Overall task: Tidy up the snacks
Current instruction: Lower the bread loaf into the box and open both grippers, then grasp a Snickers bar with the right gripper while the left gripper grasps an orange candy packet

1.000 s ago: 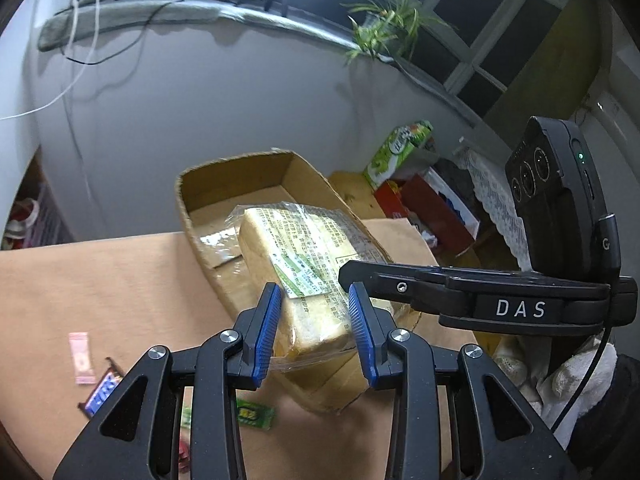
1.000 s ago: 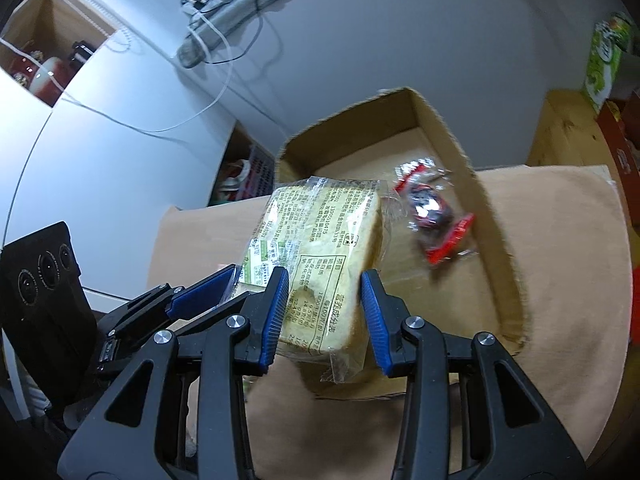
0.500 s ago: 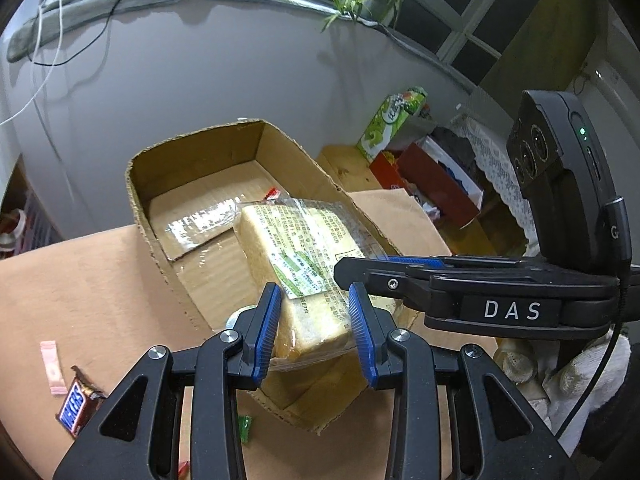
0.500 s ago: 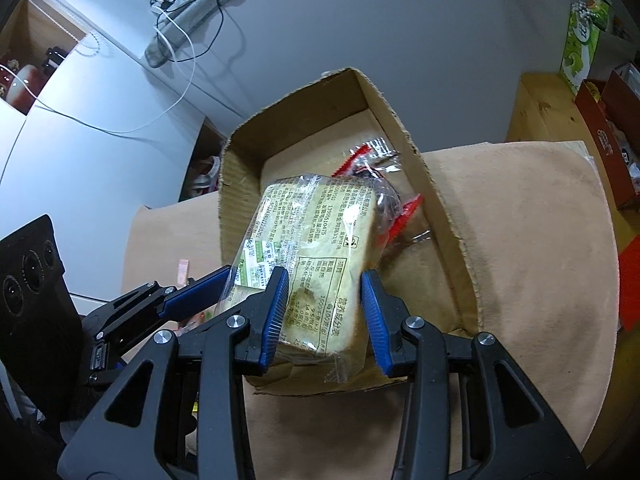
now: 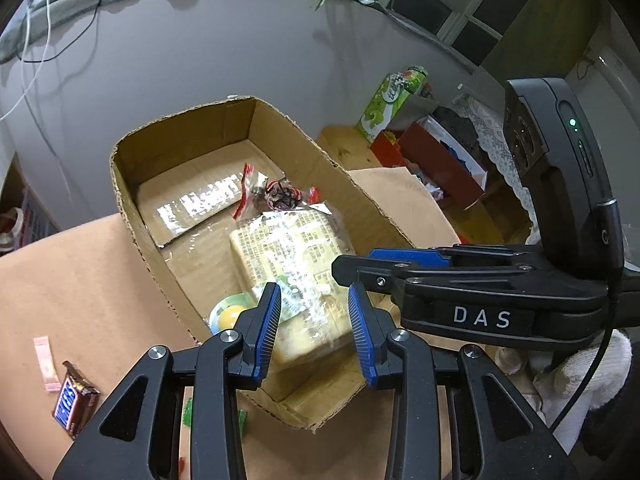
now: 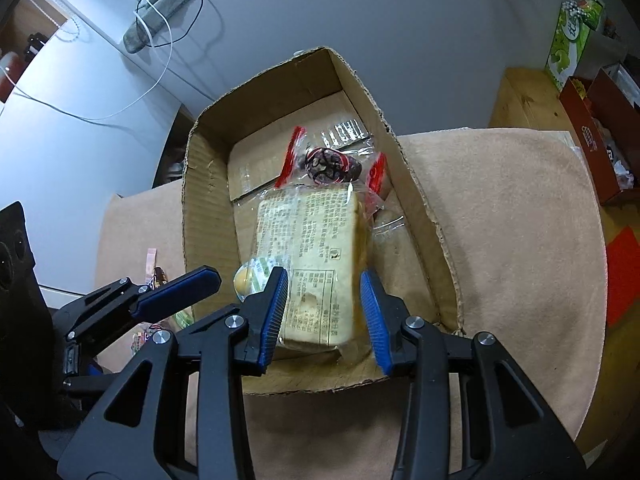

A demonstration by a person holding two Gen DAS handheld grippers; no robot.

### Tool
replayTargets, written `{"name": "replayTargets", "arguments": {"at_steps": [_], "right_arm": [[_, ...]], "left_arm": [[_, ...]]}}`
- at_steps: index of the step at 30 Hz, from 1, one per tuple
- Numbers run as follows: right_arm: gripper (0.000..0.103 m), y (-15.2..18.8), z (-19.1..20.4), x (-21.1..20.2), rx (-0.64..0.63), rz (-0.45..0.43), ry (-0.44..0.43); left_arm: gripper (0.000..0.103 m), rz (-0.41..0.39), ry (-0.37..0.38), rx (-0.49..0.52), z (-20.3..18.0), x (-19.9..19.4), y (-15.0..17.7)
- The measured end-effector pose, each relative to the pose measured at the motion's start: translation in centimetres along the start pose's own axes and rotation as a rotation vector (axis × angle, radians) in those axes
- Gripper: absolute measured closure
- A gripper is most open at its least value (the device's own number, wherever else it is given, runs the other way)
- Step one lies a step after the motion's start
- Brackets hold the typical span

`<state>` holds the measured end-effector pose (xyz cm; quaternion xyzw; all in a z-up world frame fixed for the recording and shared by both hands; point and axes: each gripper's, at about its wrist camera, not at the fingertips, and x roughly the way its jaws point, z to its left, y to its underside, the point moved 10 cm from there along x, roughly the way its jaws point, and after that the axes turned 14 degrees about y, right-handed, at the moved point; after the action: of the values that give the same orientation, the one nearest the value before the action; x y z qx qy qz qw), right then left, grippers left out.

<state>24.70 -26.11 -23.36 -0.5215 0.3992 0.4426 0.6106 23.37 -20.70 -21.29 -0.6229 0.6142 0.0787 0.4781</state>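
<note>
The wrapped bread loaf (image 6: 316,264), at centre frame, hangs low inside the cardboard box (image 6: 208,216), pinched at its near end by both the right gripper (image 6: 325,312) and the left gripper (image 5: 312,330). Best lower it level beside the red-ended snack packet (image 6: 328,164), then release both together.

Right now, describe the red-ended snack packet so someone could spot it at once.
Find the open cardboard box on the tan tabletop. Inside, just beyond the large wrapped bread loaf, lies the clear packet. Only it has red crimped ends and a dark round treat inside.
</note>
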Motion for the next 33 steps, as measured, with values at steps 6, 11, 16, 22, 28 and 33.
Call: {"name": "replayTargets", "arguments": {"at_steps": [6,11,16,22,28,33], "right_arm": [[0.063,0.0,0.4,-0.6,-0.013,-0.013,0.005],[0.063,0.1,0.9,-1.2,-0.026,-0.028,0.008],[0.063,0.3,1.9,-2.6,-0.054,-0.058,0.007],[0.041,1.0,4.1,-4.8,-0.097,-0.114,-0.001],[0.041,2.7,7.1,-6.3,-0.185,-0.136,-0.022],[0.041,4.8,9.7,-7.0,-0.264,-0.136,-0.042]], "left_arm": [[0.07,-0.005,-0.004,-0.016,0.4,-0.6,0.4],[0.07,-0.018,-0.005,-0.031,0.7,-1.9,0.8],[0.07,-0.033,-0.016,-0.041,1.2,-4.1,1.6],[0.07,-0.076,-0.032,-0.068,2.6,-8.0,2.7],[0.069,-0.11,-0.1,-0.081,5.3,-12.5,4.9],[0.069,-0.119,-0.16,-0.148,8.9,-15.8,7.7]]}}
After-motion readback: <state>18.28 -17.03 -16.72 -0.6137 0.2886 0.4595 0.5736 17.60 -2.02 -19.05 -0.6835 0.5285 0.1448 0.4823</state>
